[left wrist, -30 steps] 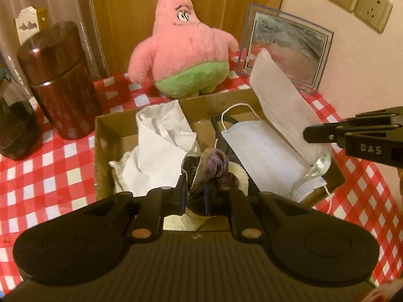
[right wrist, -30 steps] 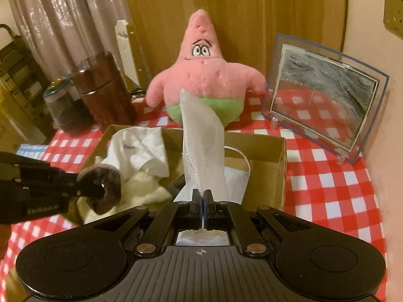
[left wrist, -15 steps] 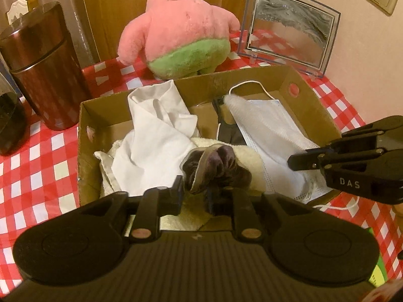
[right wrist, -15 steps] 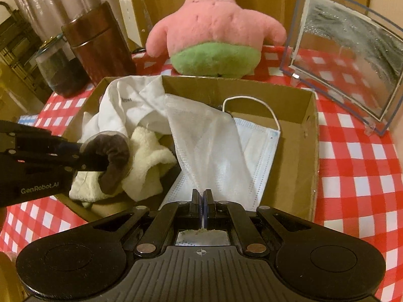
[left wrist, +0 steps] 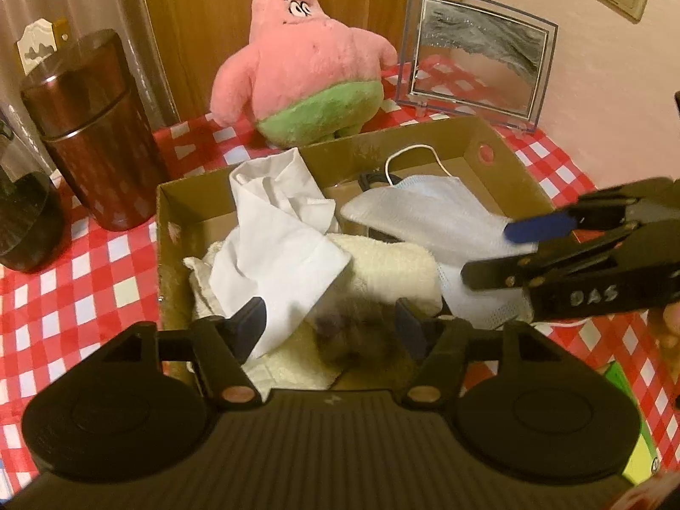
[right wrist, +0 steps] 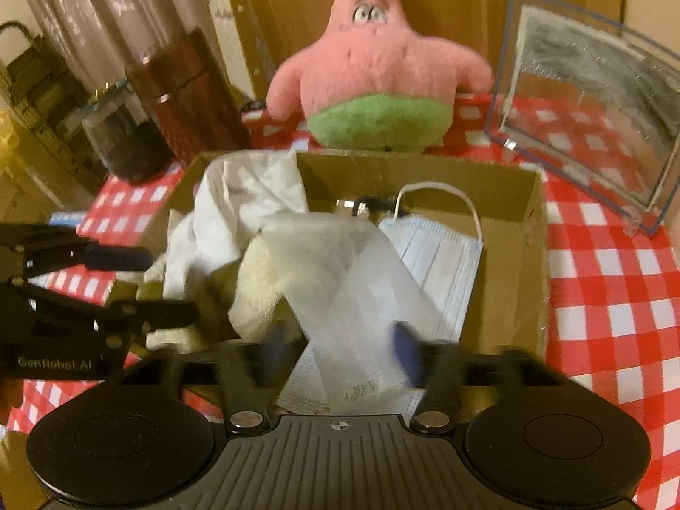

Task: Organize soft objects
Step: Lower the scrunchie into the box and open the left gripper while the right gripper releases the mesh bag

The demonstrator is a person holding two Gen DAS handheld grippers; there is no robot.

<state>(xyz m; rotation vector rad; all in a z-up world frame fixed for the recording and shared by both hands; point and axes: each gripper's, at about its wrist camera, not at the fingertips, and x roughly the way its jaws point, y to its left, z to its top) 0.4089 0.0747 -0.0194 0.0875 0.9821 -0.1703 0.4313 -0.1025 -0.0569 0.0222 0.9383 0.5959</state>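
1. Left gripper (left wrist: 329, 329) is sitting with its fingers spread wide, low over the near end of the cardboard box (left wrist: 501, 148). A dark, blurred soft lump (left wrist: 352, 335) is lying between the fingers; whether either finger is touching it cannot be told.
2. Right gripper (right wrist: 340, 350) is also standing spread, its blue-padded fingers blurred, straddling the near end of a translucent white mesh sheet (right wrist: 352, 280). The sheet is draping loose across a pale blue face mask (right wrist: 442, 255) inside the box (right wrist: 531, 229).
3. Left view is showing the right gripper (left wrist: 488, 250) side-on over the box's right end, its two fingers clearly parted above the mesh sheet (left wrist: 425, 216). Right view is showing the left gripper (right wrist: 170, 284) side-on at the box's left end, likewise parted.
4. Only the left view is giving the dark lump; in the right view it is not made out.
5. White cloth (left wrist: 276, 238) is resting crumpled on a cream towel (left wrist: 391, 267) in the box's left half. In the right view the cloth (right wrist: 229, 212) is lying over the box's far left wall.
6. A small dark item near the mask's ear loop (right wrist: 437, 195) is mostly covered and unidentifiable.
7. Beyond the box: pink star plush (left wrist: 306, 68) standing upright on the red-checked tablecloth (left wrist: 85, 280), brown canister (left wrist: 93, 127) to the left, clear frame (left wrist: 476, 55) to the right.
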